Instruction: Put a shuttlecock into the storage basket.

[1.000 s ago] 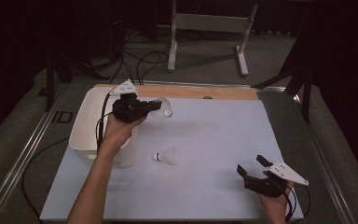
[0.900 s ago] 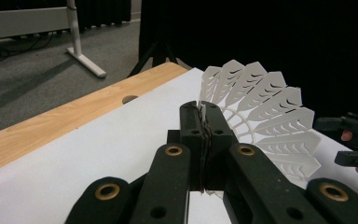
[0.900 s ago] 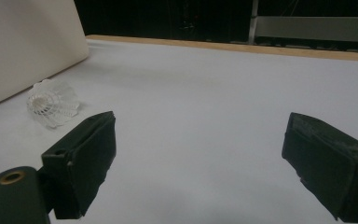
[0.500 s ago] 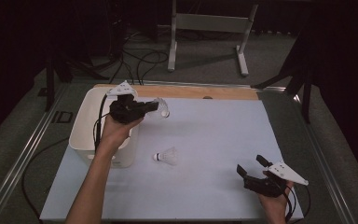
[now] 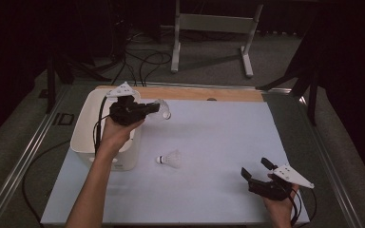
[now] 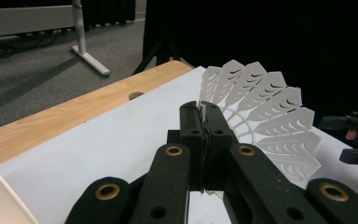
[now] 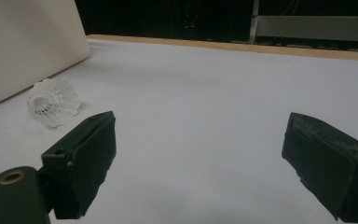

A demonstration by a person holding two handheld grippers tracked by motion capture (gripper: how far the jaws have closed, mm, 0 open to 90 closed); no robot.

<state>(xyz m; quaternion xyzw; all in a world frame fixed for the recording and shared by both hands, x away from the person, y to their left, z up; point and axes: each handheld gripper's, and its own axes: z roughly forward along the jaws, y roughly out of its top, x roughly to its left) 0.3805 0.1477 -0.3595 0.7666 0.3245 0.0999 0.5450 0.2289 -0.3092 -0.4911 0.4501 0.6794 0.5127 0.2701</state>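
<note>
Right gripper (image 5: 259, 172) is sitting at the near right corner of the table, jaws standing wide apart with nothing between them, pointing across the white mat (image 5: 218, 142).

One shuttlecock (image 5: 169, 159) is lying on its side near the middle of the mat, just right of the white bin (image 5: 86, 124), cork end toward the bin in the high view. Nothing is blocking it from the right gripper's side; the bin wall is the only thing close.

Left gripper (image 5: 149, 109) is hovering over the bin's far right corner, jaws fully pinched on the skirt rim of a second shuttlecock (image 6: 265, 112). The skirt is fanning out to the right of the jaws in the left gripper view, cork end pointing away toward the mat's far edge.

Handling, as I'm judging it: very light, thin plastic skirt, flexing easily and probably deforming under a hard squeeze. The rim pinch is working but looks marginal; the cork or the neck just behind it would be the firmer hold. Likely to roll or bounce if dropped from height.

Beyond the mat a strip of bare wood (image 5: 190, 92) is running along the far edge of the table. Past that, cables (image 5: 142, 61) on the floor and a grey stand (image 5: 209, 33), none in the way.
</note>
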